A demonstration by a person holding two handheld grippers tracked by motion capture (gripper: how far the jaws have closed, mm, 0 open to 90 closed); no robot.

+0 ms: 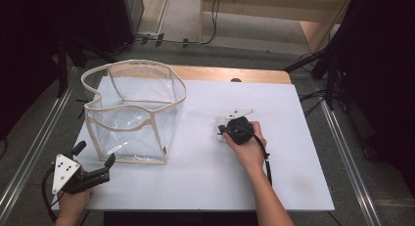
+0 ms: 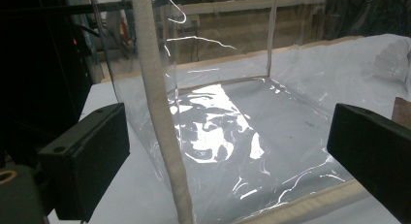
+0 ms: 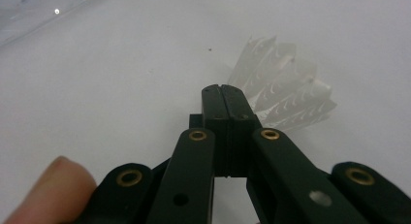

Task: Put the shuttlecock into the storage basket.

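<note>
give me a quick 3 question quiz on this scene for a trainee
1. True or false: the left gripper has its jaws closed.
2. What stands on the table in front of the left gripper? A) a clear bag with cloth edging B) a metal pot C) a cardboard box
3. What white thing lies just past the tips of the right gripper?

Key
1. False. Its jaws stand wide apart, with the bag's corner seam in front of them.
2. A, the clear bag, standing open at the top.
3. A shuttlecock of white feathers, lying on the table; whether the shut jaws pinch any part of it is not clear.
</note>
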